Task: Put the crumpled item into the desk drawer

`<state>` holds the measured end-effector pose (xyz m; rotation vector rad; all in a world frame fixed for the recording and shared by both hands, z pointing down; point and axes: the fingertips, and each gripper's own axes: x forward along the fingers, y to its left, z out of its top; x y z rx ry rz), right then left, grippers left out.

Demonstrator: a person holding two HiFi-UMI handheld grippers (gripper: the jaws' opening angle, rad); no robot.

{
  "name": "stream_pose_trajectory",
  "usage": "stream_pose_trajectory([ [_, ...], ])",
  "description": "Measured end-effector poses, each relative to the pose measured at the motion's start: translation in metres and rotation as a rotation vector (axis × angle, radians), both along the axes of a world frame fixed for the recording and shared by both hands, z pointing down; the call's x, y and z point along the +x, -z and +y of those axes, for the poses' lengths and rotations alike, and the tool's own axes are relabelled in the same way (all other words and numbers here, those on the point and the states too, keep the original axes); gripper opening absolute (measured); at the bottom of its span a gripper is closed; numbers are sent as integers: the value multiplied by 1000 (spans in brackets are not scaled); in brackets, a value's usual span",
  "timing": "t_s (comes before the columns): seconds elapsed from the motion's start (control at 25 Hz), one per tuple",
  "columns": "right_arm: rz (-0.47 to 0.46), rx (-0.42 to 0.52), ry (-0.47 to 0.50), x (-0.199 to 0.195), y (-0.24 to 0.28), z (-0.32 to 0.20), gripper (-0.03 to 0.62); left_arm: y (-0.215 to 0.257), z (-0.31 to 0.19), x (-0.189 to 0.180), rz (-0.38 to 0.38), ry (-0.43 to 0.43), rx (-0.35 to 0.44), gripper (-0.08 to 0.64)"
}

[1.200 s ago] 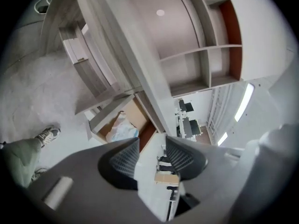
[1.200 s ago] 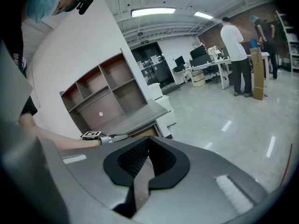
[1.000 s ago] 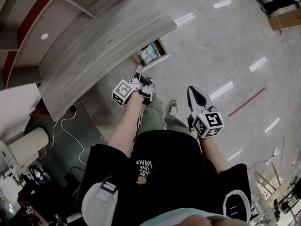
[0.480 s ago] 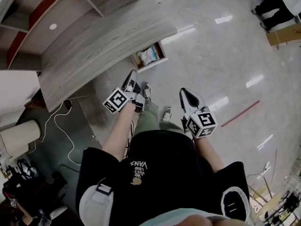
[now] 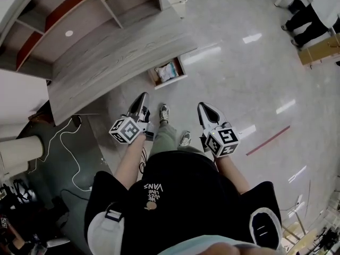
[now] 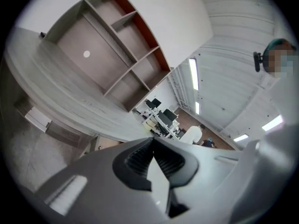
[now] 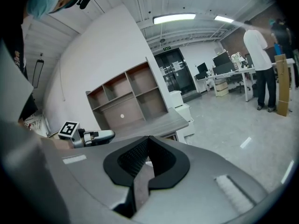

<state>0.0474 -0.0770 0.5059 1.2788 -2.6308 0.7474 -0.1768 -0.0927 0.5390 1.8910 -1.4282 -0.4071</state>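
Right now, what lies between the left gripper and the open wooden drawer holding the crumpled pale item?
Only bare glossy grey floor; the head view shows it.

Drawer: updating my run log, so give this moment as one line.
drawer: open, crumpled item inside | left gripper: just shut, empty | right gripper: shut, empty

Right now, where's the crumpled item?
The crumpled item lies in the open drawer under the desk edge, upper centre in the head view.

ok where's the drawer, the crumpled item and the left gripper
drawer (image 5: 172,81): head view, front rim.
crumpled item (image 5: 166,71): head view, its middle, inside the drawer.
left gripper (image 5: 142,96): head view, shut jaw tips.
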Motion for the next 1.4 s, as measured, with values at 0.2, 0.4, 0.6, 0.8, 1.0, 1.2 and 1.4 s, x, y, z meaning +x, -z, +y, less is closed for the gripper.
stream_pose_trajectory([
  [0.2, -10, 13, 15, -3, 6, 1, 3, 21, 12, 8, -65, -35, 48, 54],
  [0.4, -23, 26, 32, -7, 12, 1, 2, 47, 23, 14, -146, -51, 96, 54],
  [0.6, -31, 45, 45, -8, 22, -4, 3, 71, 29, 18, -224, -56, 140, 54],
  [0.8, -39, 65, 52, -7, 36, -8, 3, 88, 34, 14, -278, -34, 155, 54],
  [1.0, -64, 85, 59, -10, 47, -10, 2, 97, 39, 16, -324, -37, 164, 53],
  [1.2, -76, 95, 77, -14, 55, -10, 2, 98, 43, 24, -364, -49, 156, 53],
  [1.4, -84, 99, 69, -16, 57, -7, 2, 102, 46, 25, -390, -58, 162, 52],
])
